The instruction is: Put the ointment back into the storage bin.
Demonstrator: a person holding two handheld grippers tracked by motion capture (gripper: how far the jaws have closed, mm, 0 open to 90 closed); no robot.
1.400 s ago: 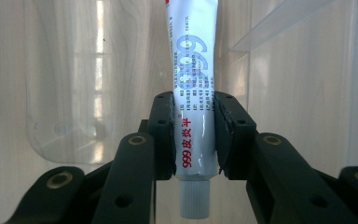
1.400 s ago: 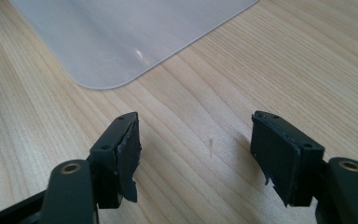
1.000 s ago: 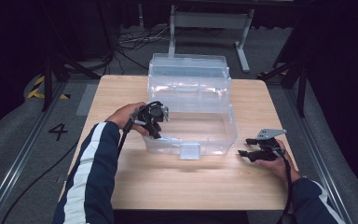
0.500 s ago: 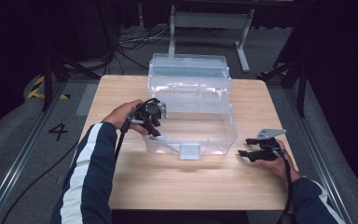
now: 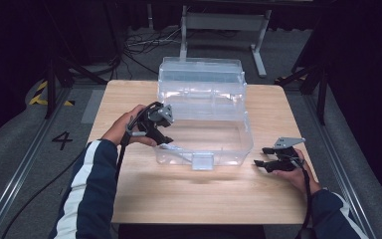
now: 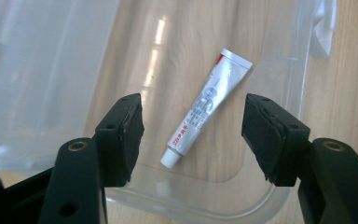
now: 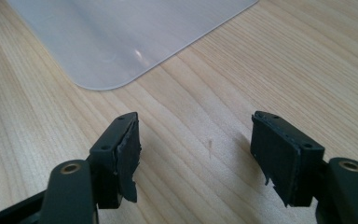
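Your left tool (image 6: 193,135) lifted, jaws just opening, spread | tube (image 6: 207,107) released in bin (image 5: 248,139), lying diagonally beneath | right tool (image 5: 261,163) spread, idle right.

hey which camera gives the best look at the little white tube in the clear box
The left gripper view: the white tube lies flat on the clear box floor, cap and print plain, framed by the open left gripper, untouched. In the high view it is too small to make out. The right gripper view looks at wooden table.

A white numeral "4" is marked on the grey floor (image 5: 15,164) left of the desk (image 5: 189,199). Small print runs along the white tube (image 6: 205,108), too small to read.
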